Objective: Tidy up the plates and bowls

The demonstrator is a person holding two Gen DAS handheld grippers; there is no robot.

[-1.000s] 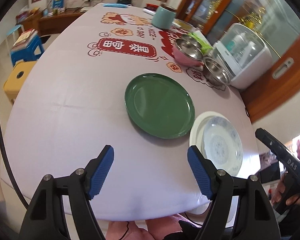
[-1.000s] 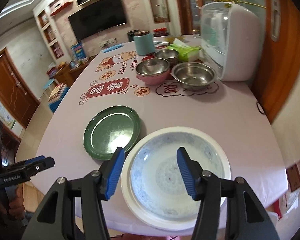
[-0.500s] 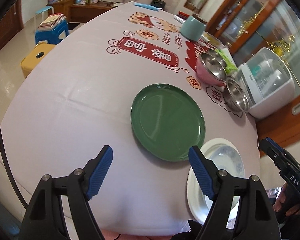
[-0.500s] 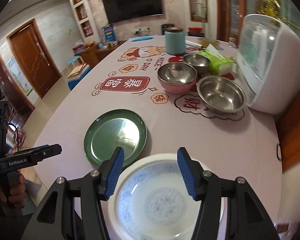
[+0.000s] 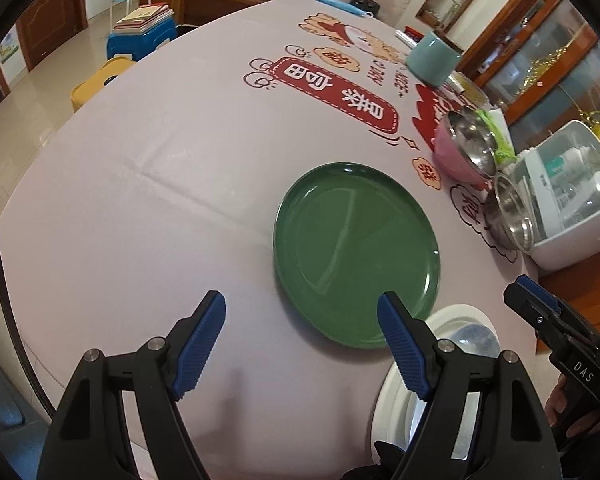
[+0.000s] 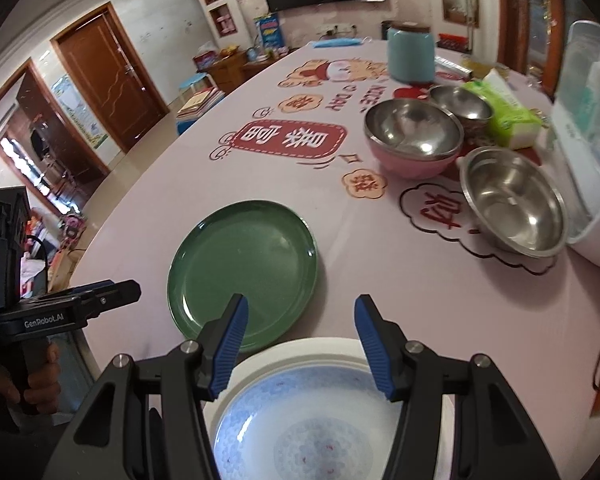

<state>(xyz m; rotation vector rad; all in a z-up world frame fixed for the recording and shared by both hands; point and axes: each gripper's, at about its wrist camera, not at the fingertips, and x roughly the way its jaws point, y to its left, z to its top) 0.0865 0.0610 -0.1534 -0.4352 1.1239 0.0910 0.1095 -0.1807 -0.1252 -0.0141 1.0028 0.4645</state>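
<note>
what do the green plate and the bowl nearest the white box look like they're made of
Green plate: likely glazed ceramic or melamine; its smooth, glossy surface shows soft window glare, and the look can't settle which. Bowl: bare metal, probably stainless steel, polished; the inside mirrors the room with bright highlights.

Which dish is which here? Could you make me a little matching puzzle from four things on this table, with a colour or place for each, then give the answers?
Things:
1. flat plate
2. patterned bowl
3. pink bowl
4. lidded jar

Descriptions:
A. pale blue, at the far end of the table
B. dark green, empty
C. holds a steel bowl nested inside it
D. sits on a white plate at the near edge

Pairs: 1-B, 2-D, 3-C, 4-A
</note>
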